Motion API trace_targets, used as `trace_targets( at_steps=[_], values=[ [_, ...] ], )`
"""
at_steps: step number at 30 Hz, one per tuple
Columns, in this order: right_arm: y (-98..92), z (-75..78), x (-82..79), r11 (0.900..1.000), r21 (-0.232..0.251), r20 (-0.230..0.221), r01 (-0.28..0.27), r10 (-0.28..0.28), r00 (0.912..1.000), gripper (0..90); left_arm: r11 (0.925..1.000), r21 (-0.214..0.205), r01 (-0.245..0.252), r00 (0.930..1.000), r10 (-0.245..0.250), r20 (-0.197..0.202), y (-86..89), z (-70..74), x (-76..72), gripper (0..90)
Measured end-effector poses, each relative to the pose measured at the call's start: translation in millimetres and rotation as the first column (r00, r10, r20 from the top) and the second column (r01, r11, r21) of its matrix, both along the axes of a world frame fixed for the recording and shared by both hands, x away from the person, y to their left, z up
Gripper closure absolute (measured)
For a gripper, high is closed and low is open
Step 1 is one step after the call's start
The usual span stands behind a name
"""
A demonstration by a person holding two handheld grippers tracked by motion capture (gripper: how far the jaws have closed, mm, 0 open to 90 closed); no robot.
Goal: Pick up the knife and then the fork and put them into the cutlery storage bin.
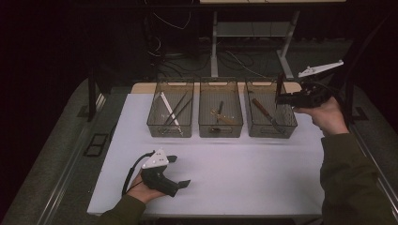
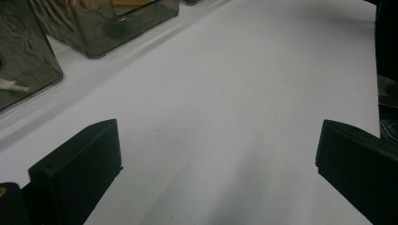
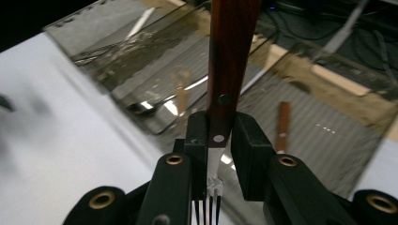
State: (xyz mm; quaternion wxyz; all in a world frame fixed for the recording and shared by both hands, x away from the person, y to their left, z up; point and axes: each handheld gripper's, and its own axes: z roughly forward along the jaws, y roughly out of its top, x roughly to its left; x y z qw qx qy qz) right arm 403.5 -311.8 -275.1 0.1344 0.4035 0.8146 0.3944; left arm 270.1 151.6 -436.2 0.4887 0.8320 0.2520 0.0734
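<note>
Left gripper (image 1: pixel 177 171) rests low on the near-left surface (image 1: pixel 234 173), jaws spread wide with nothing between them; its own view shows bare white surface ahead and the bins off to the upper left. It is far from the work.

Right gripper (image 1: pixel 280 96) is raised at the far right, above the right bin (image 1: pixel 271 108). It is clenched on a fork (image 3: pixel 230 70): in the right gripper view the pads pinch the neck just where the wooden handle meets the metal, rivets visible at the grip. Tines point back toward the gripper body, handle points away from it. In the high view the handle (image 1: pixel 279 83) stands nearly upright above the jaws, so the fork's long axis is close to vertical, slightly tilted.

Key relation: the bins lie below and left of the held fork. The right bin is directly under it and holds a wooden-handled utensil (image 1: pixel 264 111); the middle bin (image 1: pixel 220 108) and left bin (image 1: pixel 170 108) sit further left in the same row. All three bins run long axis near-to-far, so the fork probably needs tipping from upright to flat along that axis to drop in. Right hand (image 1: pixel 326 115) is the near one to every bin.
</note>
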Motion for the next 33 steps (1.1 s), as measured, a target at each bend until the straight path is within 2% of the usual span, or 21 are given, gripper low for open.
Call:
trace_targets(
  at_steps=[3, 7, 13, 20, 23, 29, 33],
  values=[
    [-1.3, 4.2, 10.2, 0.9996, -0.019, 0.015, 0.020, -0.020, 0.9997, 76.9, 1.0000, 0.003, 0.002, 1.0000, -0.002, -0.001, 0.4, 0.3, 0.1, 0.0],
    [-2.4, 5.7, 21.5, 0.9980, -0.036, 0.009, 0.052, -0.052, 0.9986, 76.9, 1.0000, 0.003, 0.002, 1.0000, -0.002, -0.001, 0.4, 0.3, 0.1, 0.0],
    [-5.8, -3.1, 38.9, 0.9941, -0.047, -0.005, 0.098, -0.098, 0.9951, 76.9, 1.0000, -0.002, 0.002, 1.0000, -0.002, -0.001, -0.4, 0.1, -0.2, 0.0],
    [-5.1, -24.3, 56.2, 0.9895, -0.080, -0.080, 0.120, -0.126, 0.9888, 76.8, 1.0000, 0.001, 0.005, 1.0000, -0.005, 0.000, 0.4, 0.8, -0.6, 0.0],
    [-5.4, -36.3, 61.4, 0.9847, -0.116, -0.108, 0.130, -0.143, 0.9839, 76.8, 1.0000, -0.001, 0.006, 1.0000, -0.006, 0.001, 0.7, 0.7, -0.6, 0.0],
    [-5.0, -66.0, 67.9, 0.9791, -0.153, -0.175, 0.134, -0.160, 0.9713, 76.8, 1.0000, -0.003, 0.005, 1.0000, -0.005, -0.001, 0.1, 0.7, -0.8, 0.0],
    [-1.9, -77.0, 72.1, 0.9774, -0.167, -0.198, 0.130, -0.162, 0.9667, 76.8, 1.0000, -0.005, 0.005, 1.0000, -0.005, -0.001, -0.1, 0.8, -0.8, 0.0]
  ],
)
